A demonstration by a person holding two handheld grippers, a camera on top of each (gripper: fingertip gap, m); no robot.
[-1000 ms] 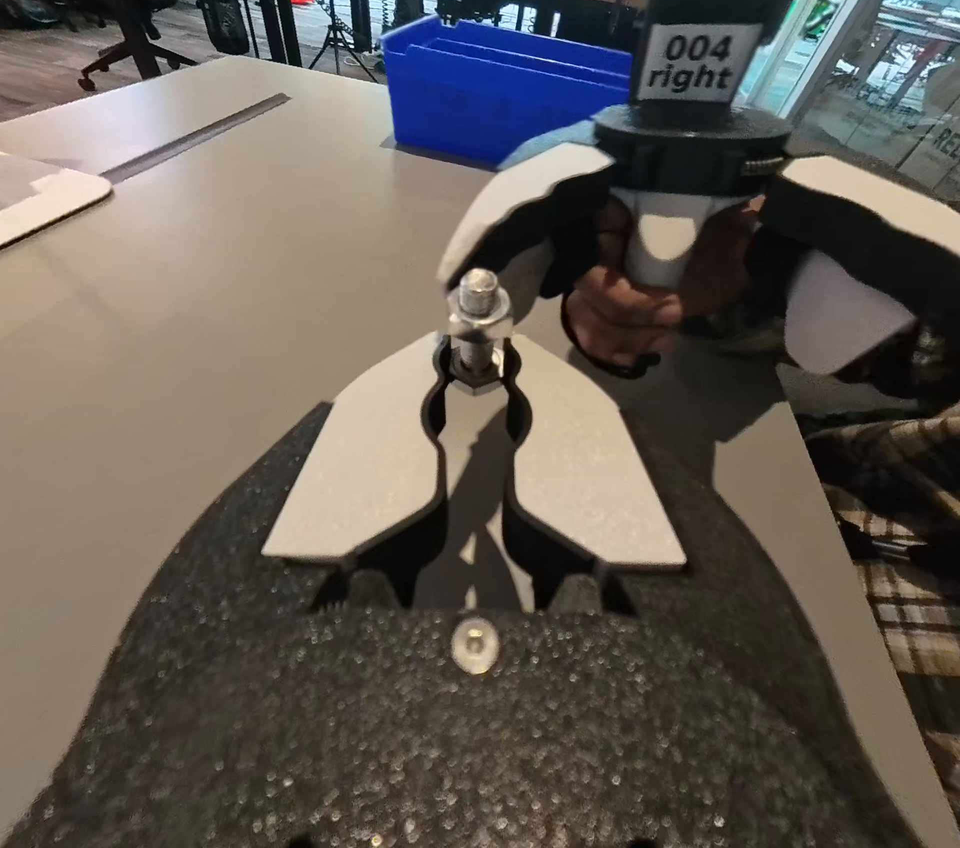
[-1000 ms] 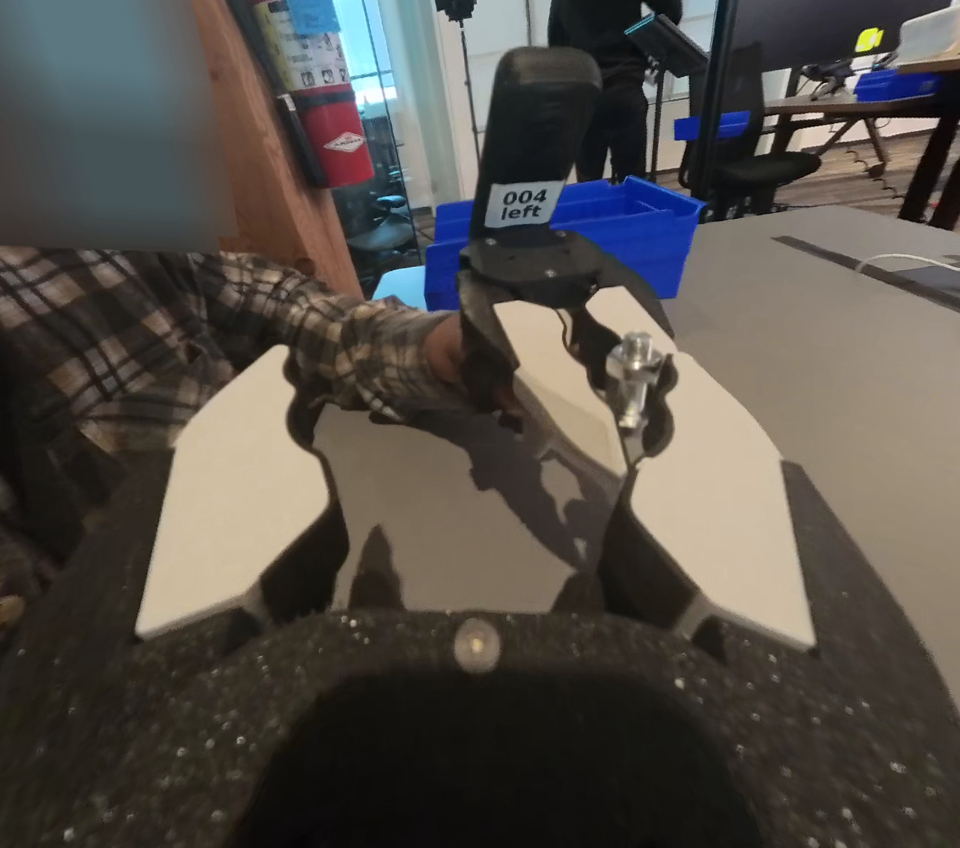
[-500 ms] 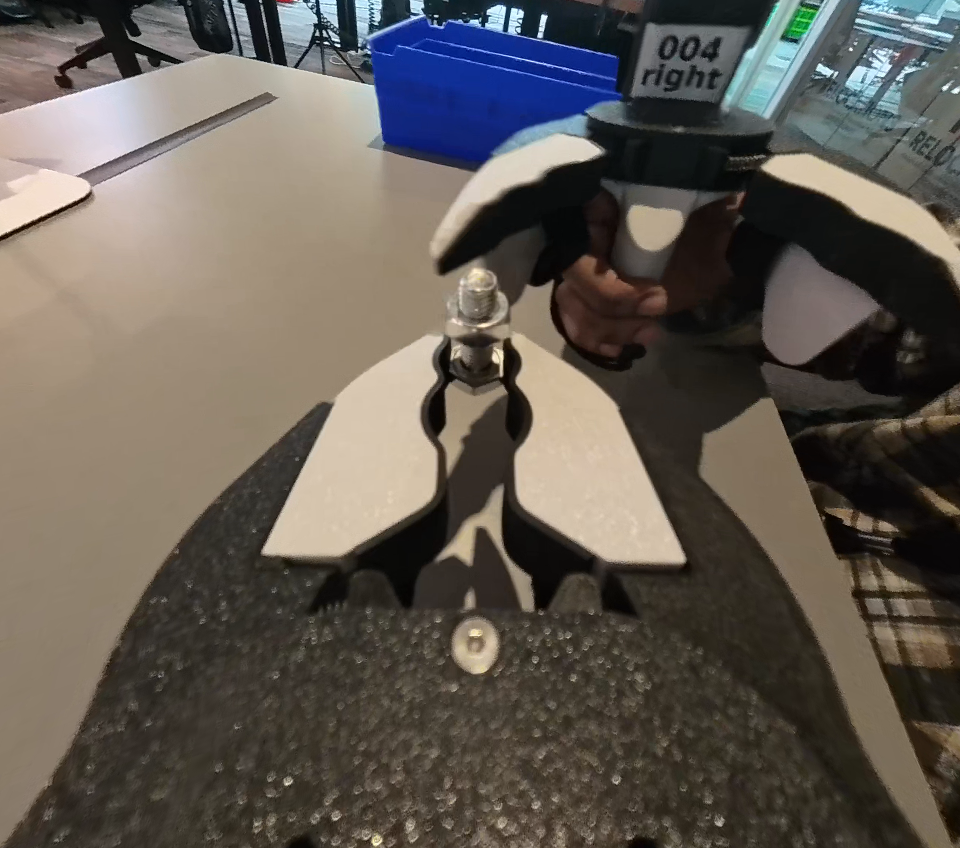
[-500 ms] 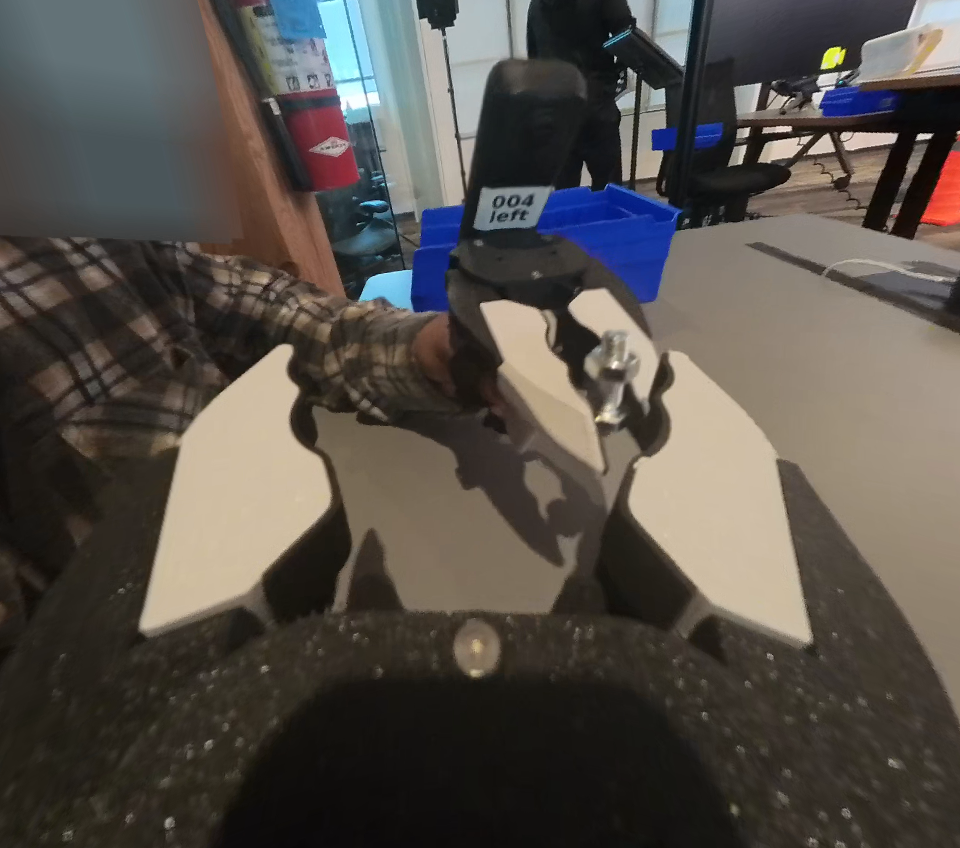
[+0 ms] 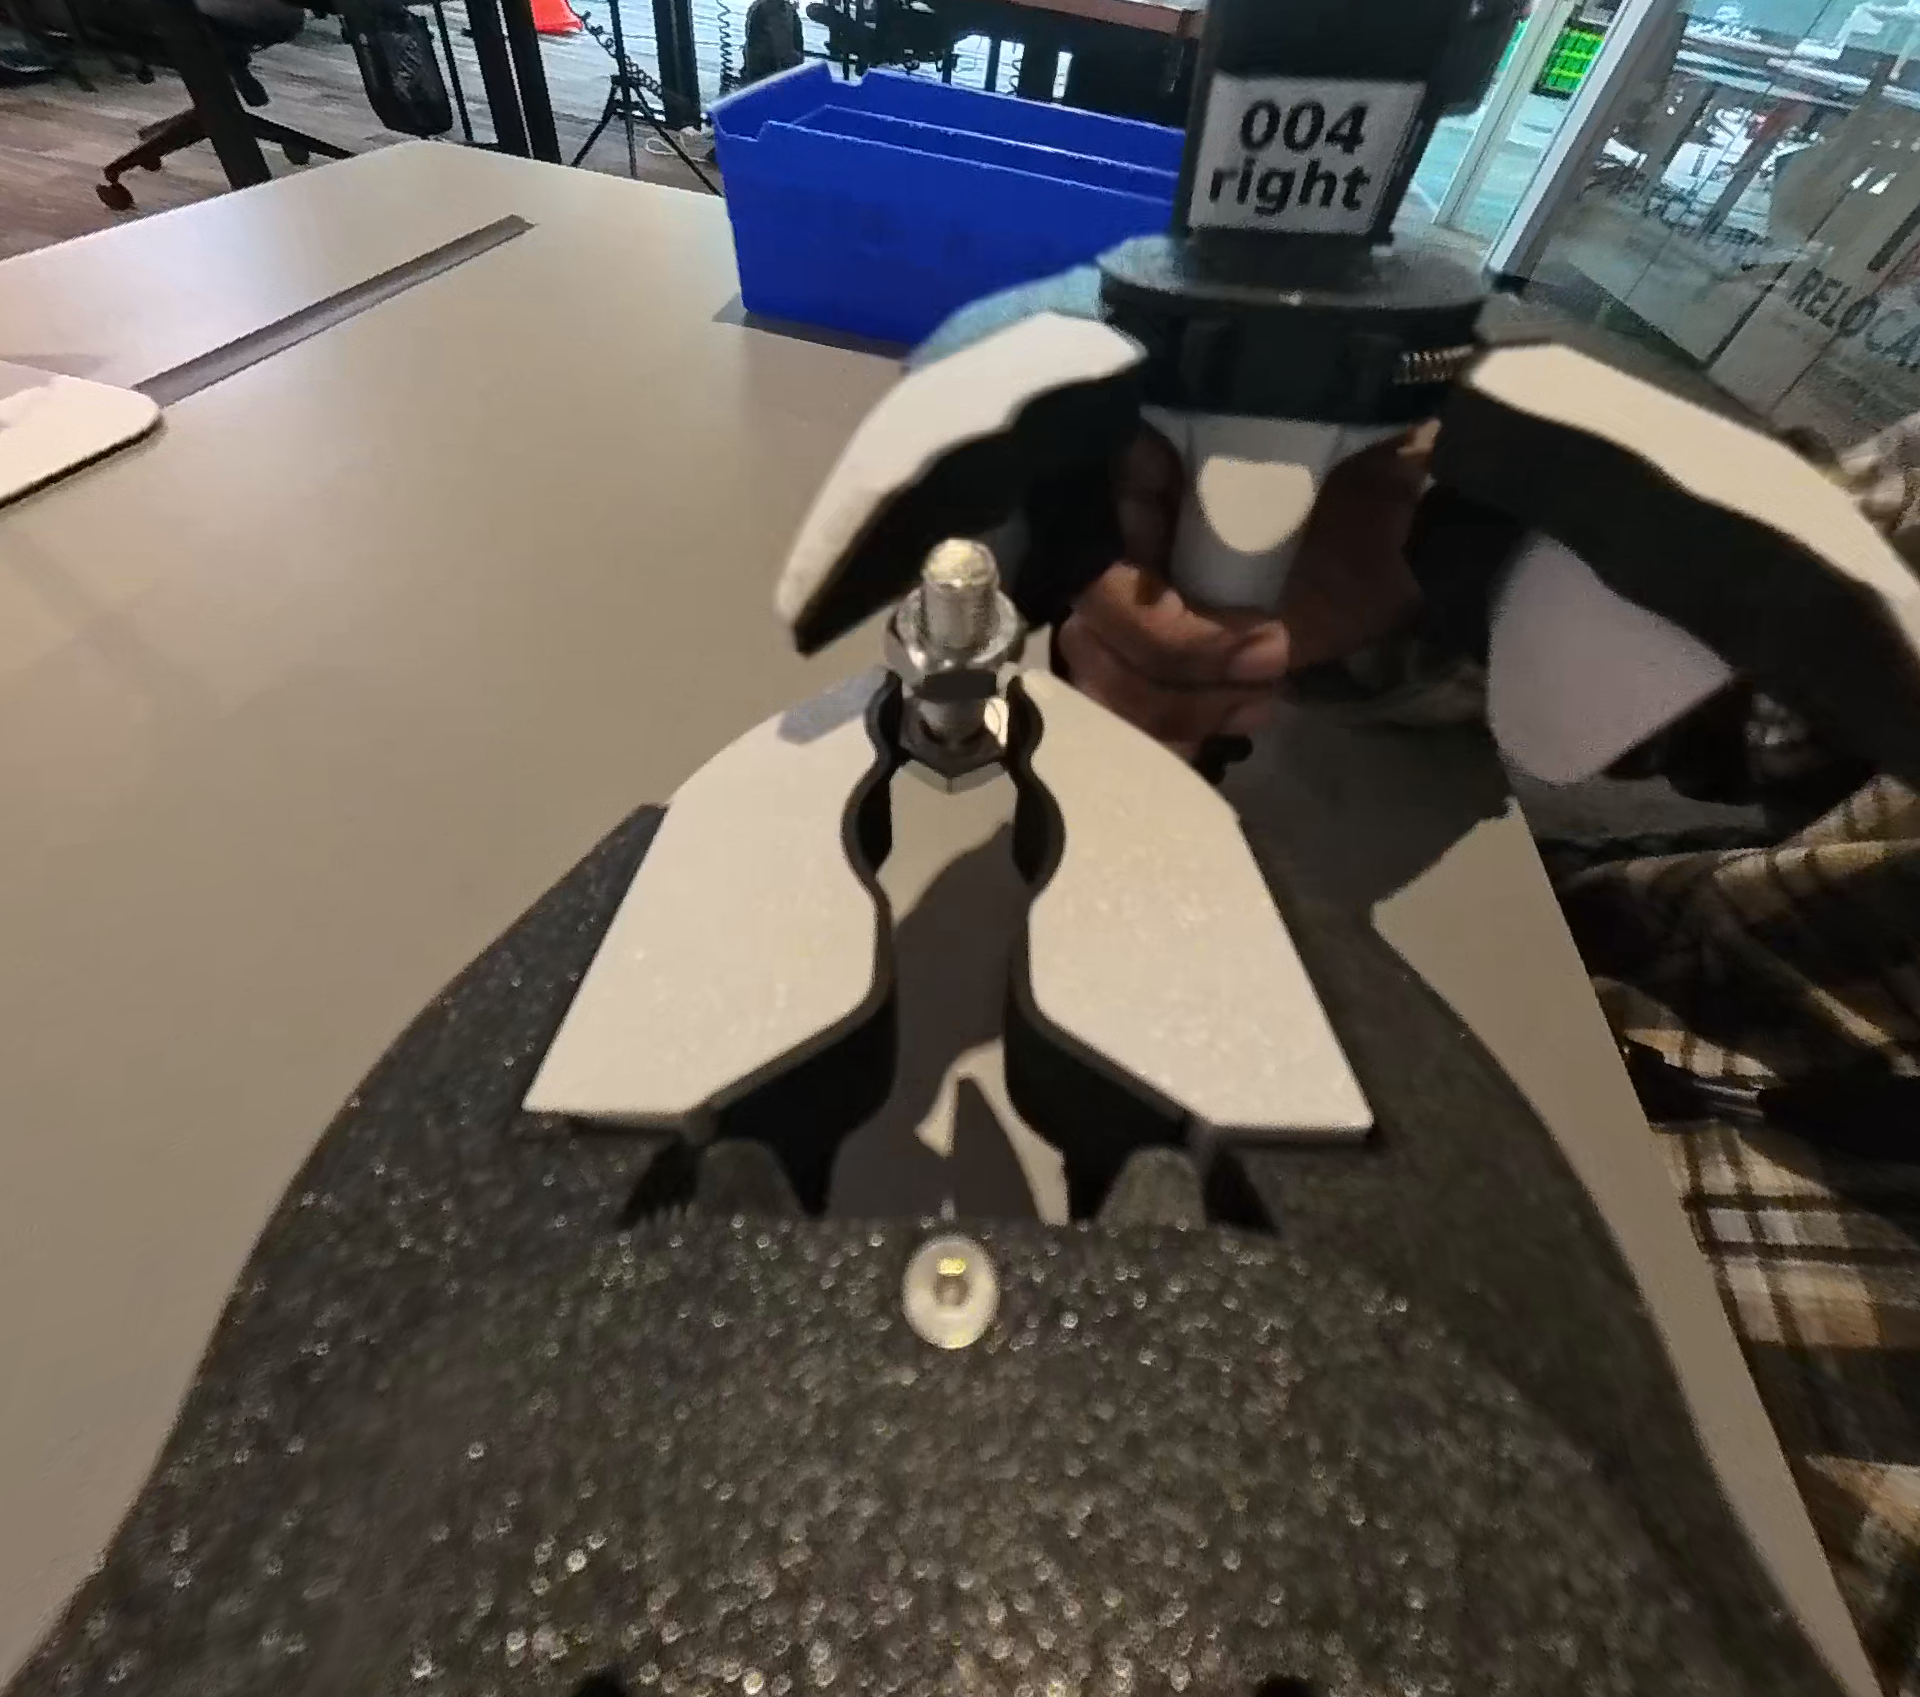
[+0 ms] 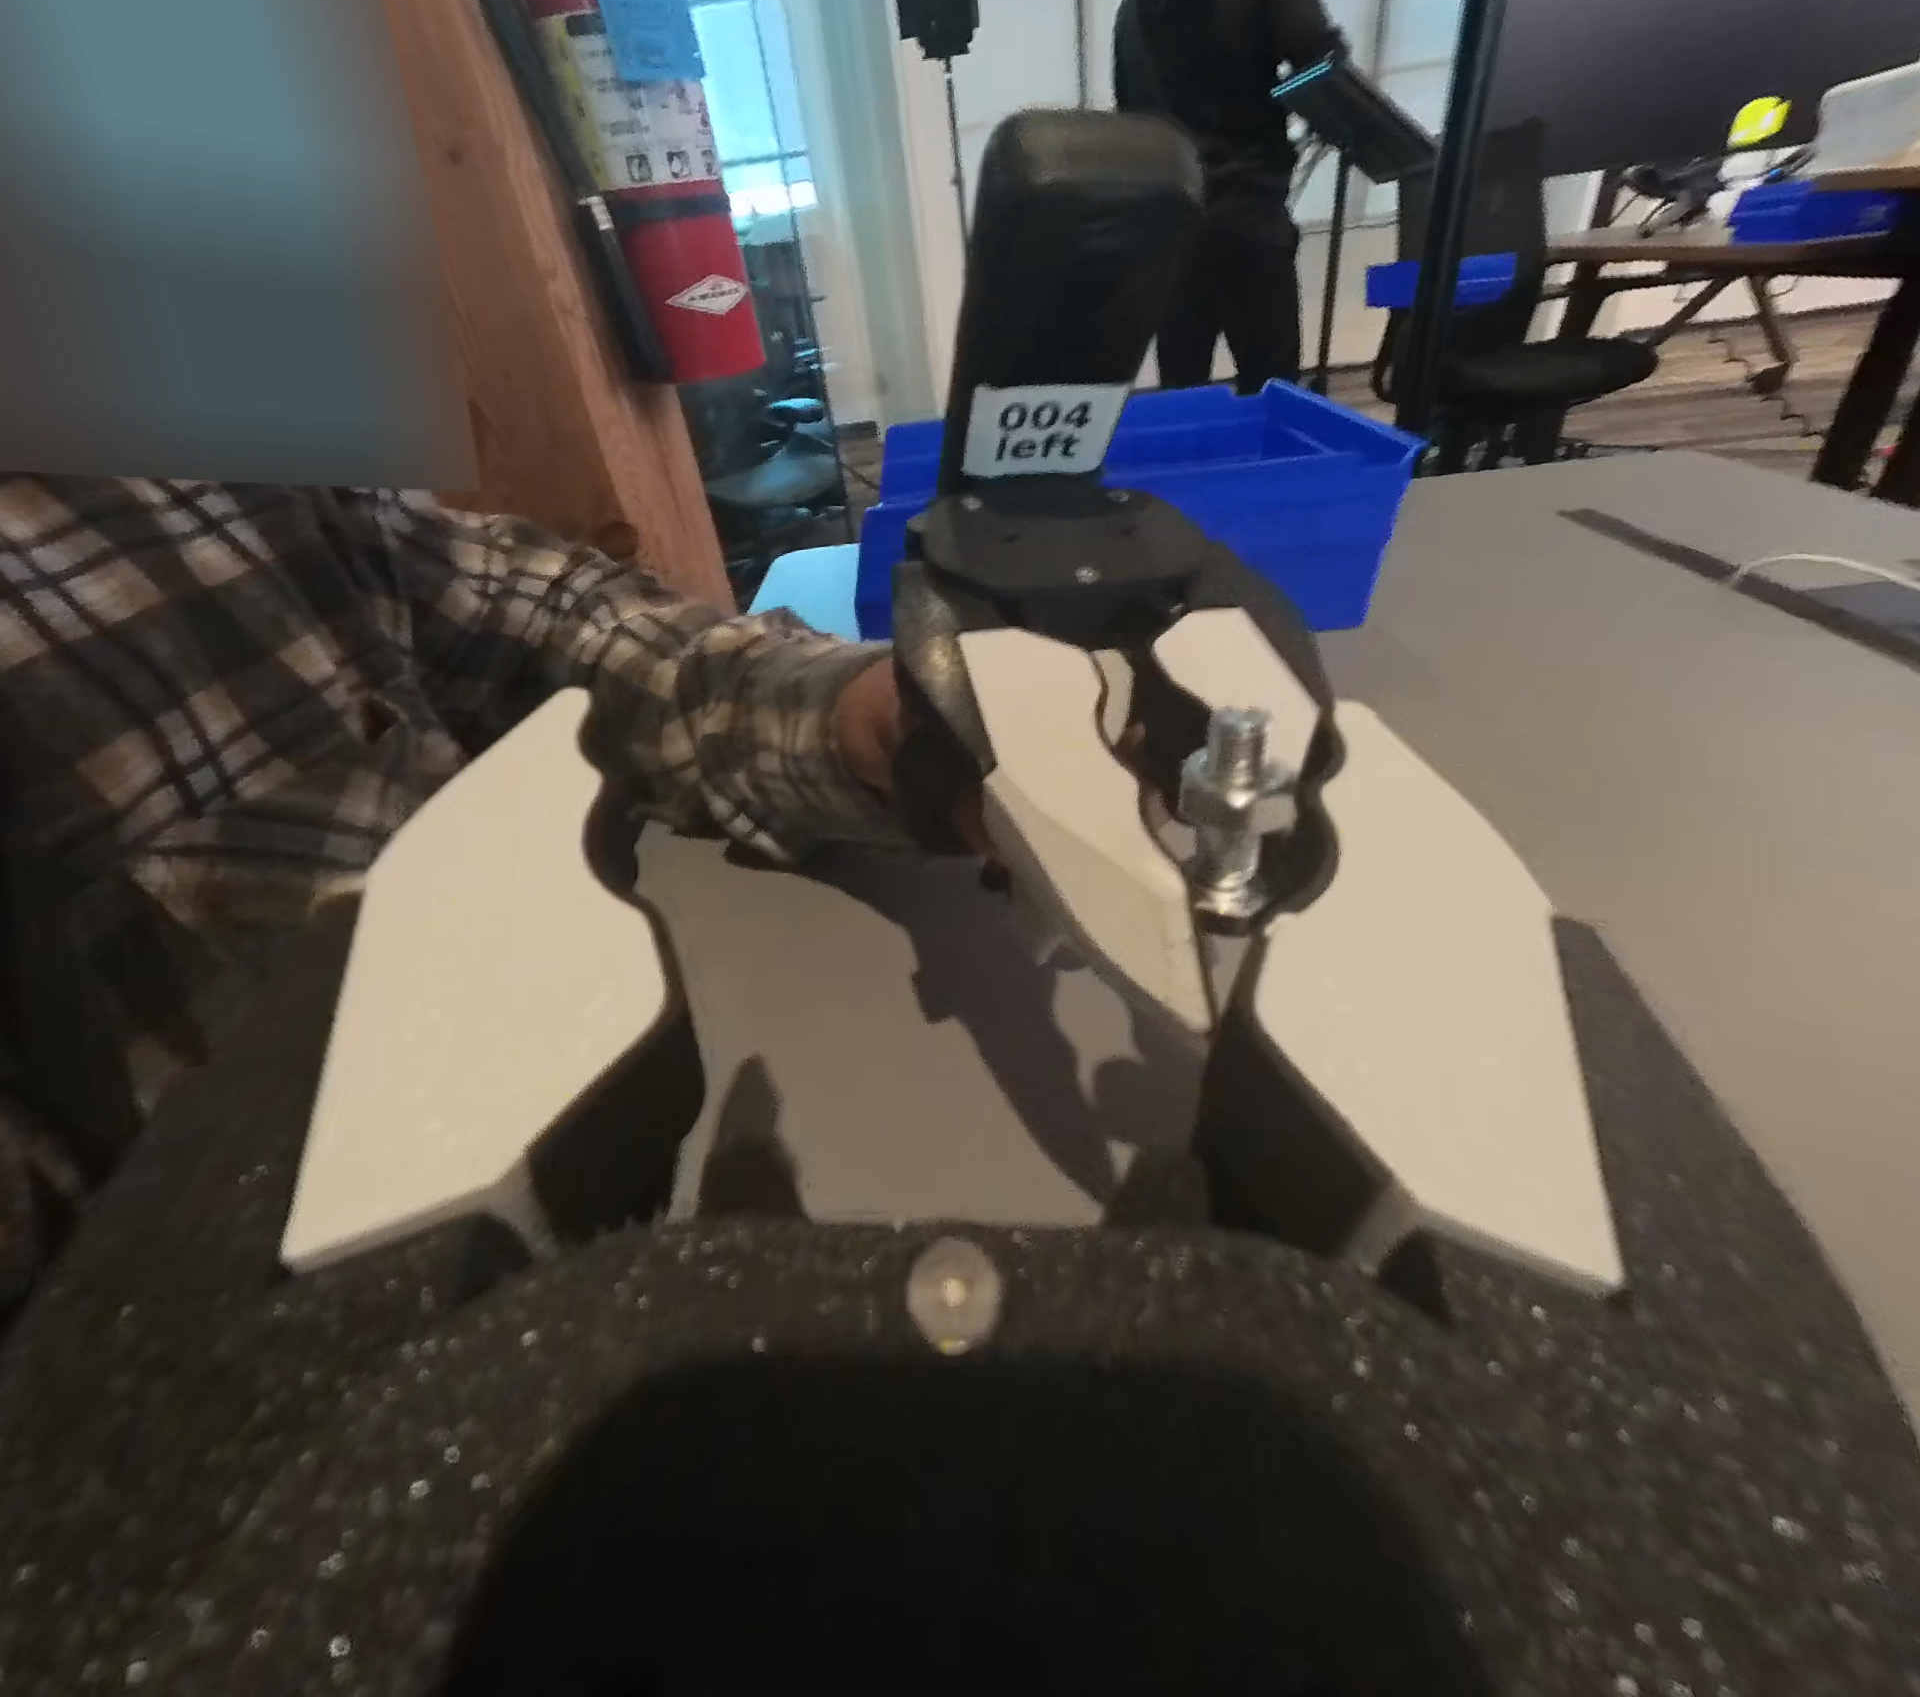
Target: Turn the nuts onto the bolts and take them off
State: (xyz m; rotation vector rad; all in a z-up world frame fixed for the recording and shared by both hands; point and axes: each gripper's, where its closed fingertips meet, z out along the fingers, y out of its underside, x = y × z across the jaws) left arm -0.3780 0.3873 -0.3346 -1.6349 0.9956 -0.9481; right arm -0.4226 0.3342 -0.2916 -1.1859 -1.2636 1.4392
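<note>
A silver bolt (image 5: 953,717) stands upright over the grey table (image 5: 416,608). A hex nut (image 5: 951,641) sits on its thread a little below the top. My left gripper (image 5: 951,738) is shut on the bolt's head at the bottom. My right gripper (image 5: 1226,671) faces it, open and empty, with one finger (image 5: 935,484) just behind and right of the bolt's top. In the right wrist view my right gripper (image 6: 966,722) is wide open. The bolt (image 6: 1218,868) and nut (image 6: 1231,790), held by the left gripper (image 6: 1236,904), sit next to its right finger (image 6: 1455,972).
A blue bin (image 5: 935,213) stands at the table's far edge; it also shows in the right wrist view (image 6: 1247,484). A white pad (image 5: 62,432) lies at the far left. A plaid sleeve (image 6: 312,691) reaches in. A person (image 6: 1226,193) stands beyond the table.
Both grippers have drifted only slightly. The left stays shut on the bolt's head and the right stays open beside the nut.
</note>
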